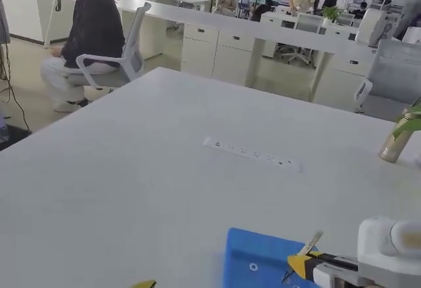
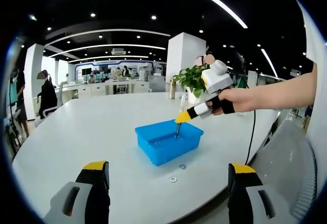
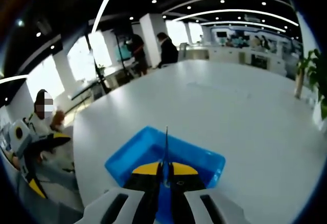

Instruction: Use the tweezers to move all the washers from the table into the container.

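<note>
**Washers:** small flat silvery rings. Two washers (image 2: 173,179) lie on the white table (image 1: 131,169), just beside the container's near wall and close to each other. One more ring (image 1: 253,266) lies on the floor of the container.

**Container** (image 2: 168,144): shallow blue rectangular tray, open-topped, standing near the table edge closest to the person.

**Tweezers** (image 3: 166,144): slim and dark, with the tips pointing down inside the container. Whether a washer is held in the tips cannot be told.

**Right gripper** (image 3: 166,172): yellow-tipped jaws pressed together on the tweezers, poised over the container.

**Left gripper** (image 2: 167,166): jaws spread wide and holding nothing, low at the near edge, facing the container and the two loose rings.

**Edges and room:** broad bare tabletop runs beyond the container to a white power strip (image 1: 250,153) at mid-table. A potted plant (image 1: 398,137) stands at the far right edge.
</note>
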The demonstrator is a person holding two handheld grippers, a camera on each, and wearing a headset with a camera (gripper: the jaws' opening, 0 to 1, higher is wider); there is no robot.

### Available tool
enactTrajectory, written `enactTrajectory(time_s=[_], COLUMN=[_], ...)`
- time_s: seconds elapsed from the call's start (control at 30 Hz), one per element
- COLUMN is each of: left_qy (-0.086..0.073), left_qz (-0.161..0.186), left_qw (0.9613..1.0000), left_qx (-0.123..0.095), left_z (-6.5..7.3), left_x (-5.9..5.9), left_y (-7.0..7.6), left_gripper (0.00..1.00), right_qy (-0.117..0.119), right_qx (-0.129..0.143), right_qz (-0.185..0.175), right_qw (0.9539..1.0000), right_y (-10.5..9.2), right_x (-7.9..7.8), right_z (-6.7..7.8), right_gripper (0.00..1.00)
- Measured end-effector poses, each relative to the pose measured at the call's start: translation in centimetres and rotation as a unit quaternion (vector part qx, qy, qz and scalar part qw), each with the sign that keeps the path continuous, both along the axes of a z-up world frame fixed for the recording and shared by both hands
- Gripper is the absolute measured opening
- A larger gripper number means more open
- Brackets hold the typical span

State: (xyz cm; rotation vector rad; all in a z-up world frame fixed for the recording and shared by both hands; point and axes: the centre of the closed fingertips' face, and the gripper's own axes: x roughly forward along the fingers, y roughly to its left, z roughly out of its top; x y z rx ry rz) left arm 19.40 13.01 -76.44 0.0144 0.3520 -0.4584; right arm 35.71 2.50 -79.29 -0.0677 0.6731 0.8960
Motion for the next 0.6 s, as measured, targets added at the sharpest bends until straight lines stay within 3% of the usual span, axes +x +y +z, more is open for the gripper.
enactTrajectory(time_s=[0.6], left_qy=[-0.002], left_qz=[0.0], left_qw=[1.0], left_qx=[-0.005], left_z=[0.2], left_x=[0.1], left_y=[-0.1], left_gripper=[0.99], right_qy=[-0.008], right_qx=[-0.028], right_qz=[0.036], right_qw=[0.9989], right_y=[0.8], right_x=[-1.2], right_z=[-0.9], right_gripper=[0.03])
